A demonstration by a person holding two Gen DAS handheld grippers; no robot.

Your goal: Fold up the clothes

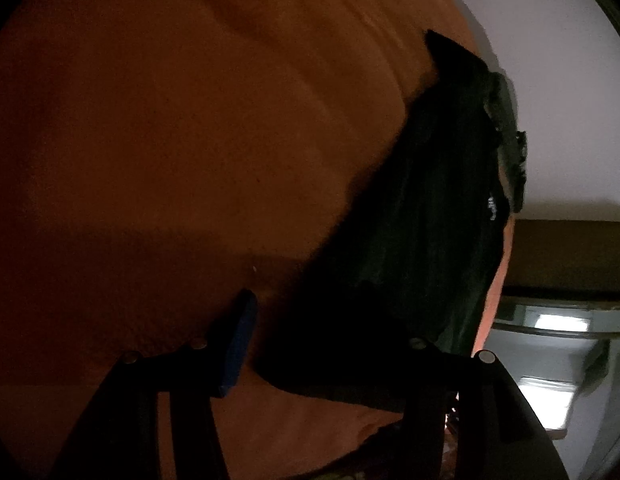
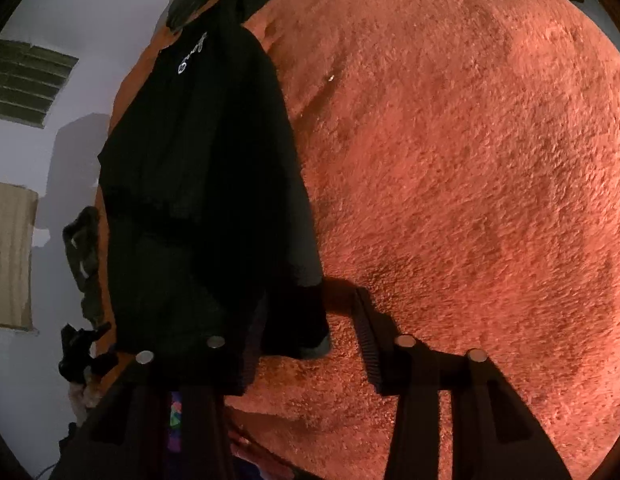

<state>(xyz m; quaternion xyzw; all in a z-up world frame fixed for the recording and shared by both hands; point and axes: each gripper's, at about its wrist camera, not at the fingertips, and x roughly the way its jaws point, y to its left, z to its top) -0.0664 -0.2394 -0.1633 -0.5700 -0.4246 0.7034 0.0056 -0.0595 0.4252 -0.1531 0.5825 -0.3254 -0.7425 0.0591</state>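
Observation:
A black garment with small white script lies folded lengthwise on an orange fuzzy blanket. In the left wrist view my left gripper is open and low over the blanket. Its blue-padded left finger shows bare beside the garment's near end, while the cloth covers the other finger. In the right wrist view the same garment stretches away on the left. My right gripper is open too. Its ribbed right finger rests on the blanket, and the garment's near corner drapes over its left finger.
A dark camouflage cloth hangs at the blanket's edge by the white wall; this cloth also shows past the garment in the left view. A louvred vent and cardboard sit on the wall. The blanket spreads wide to the right.

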